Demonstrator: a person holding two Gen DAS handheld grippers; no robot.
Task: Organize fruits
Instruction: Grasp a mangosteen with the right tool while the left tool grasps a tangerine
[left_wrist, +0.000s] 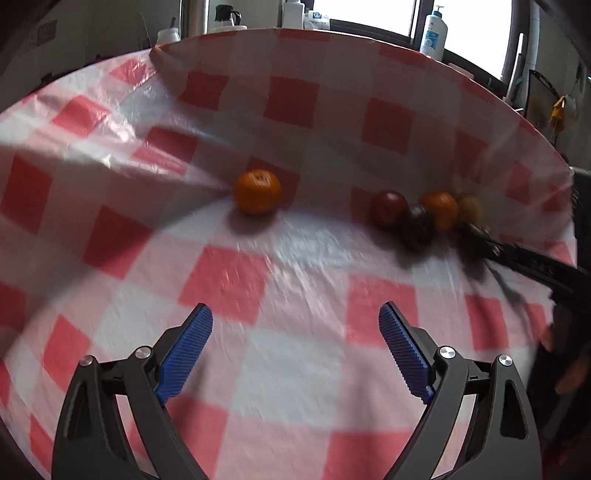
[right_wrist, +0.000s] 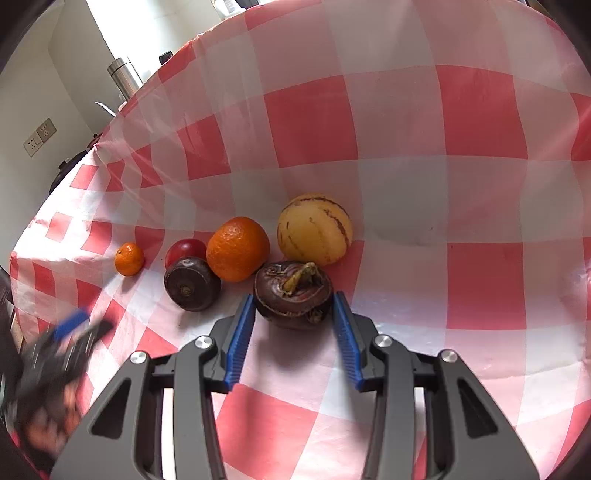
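My right claw sits low over the table, which is covered in a red-and-white checked cloth, and its blue ribbed fingers stand on either side of a dark brown bulb-shaped fruit with a dried stem. The jaws are narrowed around it, with the pads right at its flanks, but I cannot tell from this view whether they are actually pressing it, and the fruit rests on the cloth. Just behind it lies a yellow fruit with purple stripes, and to its left a large orange that touches a second dark brown fruit. A red fruit peeks out behind that one, and a small mandarin sits apart farther left. My left claw hovers over bare cloth with its jaws spread wide and nothing between them. From its camera, the small mandarin lies alone ahead near the middle of the table, while the cluster of fruits is off to the right, where the dark body of the right claw reaches in. That view is smeared by motion blur. Bottles stand along the windowsill beyond the table.
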